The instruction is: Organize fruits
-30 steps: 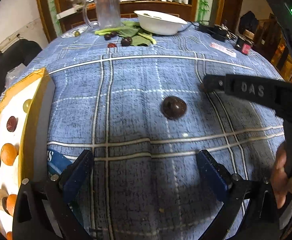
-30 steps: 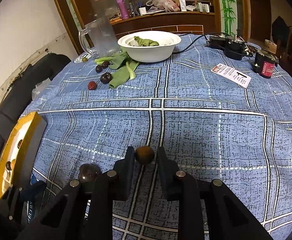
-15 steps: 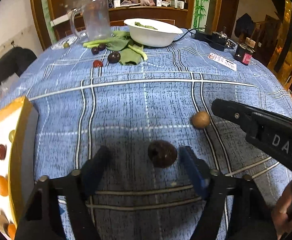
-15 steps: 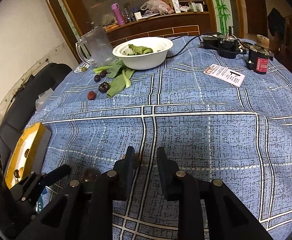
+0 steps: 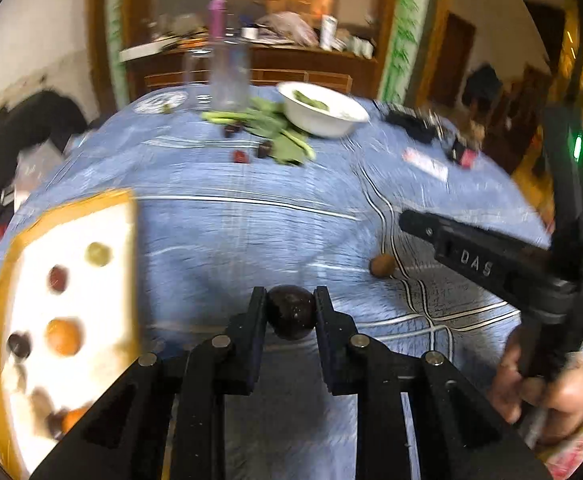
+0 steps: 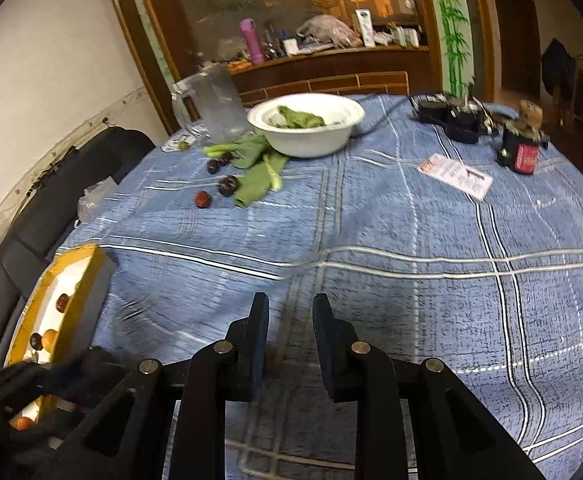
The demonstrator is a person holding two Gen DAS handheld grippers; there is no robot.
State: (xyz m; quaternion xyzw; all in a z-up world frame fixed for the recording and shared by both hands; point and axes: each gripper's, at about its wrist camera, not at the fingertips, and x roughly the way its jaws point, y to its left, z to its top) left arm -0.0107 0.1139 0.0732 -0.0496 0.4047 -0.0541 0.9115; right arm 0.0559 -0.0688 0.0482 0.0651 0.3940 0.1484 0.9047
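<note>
The left gripper had its fingers clamped on a dark round fruit, held just above the blue checked worktop. The right gripper was closed on nothing. Beside the left gripper lay the yellow-rimmed tray of sorted fruit; a small brown fruit waited further out. The smooth fruit, pinched only at its sides, could slip and roll away during a hurried swing toward the tray.
</note>
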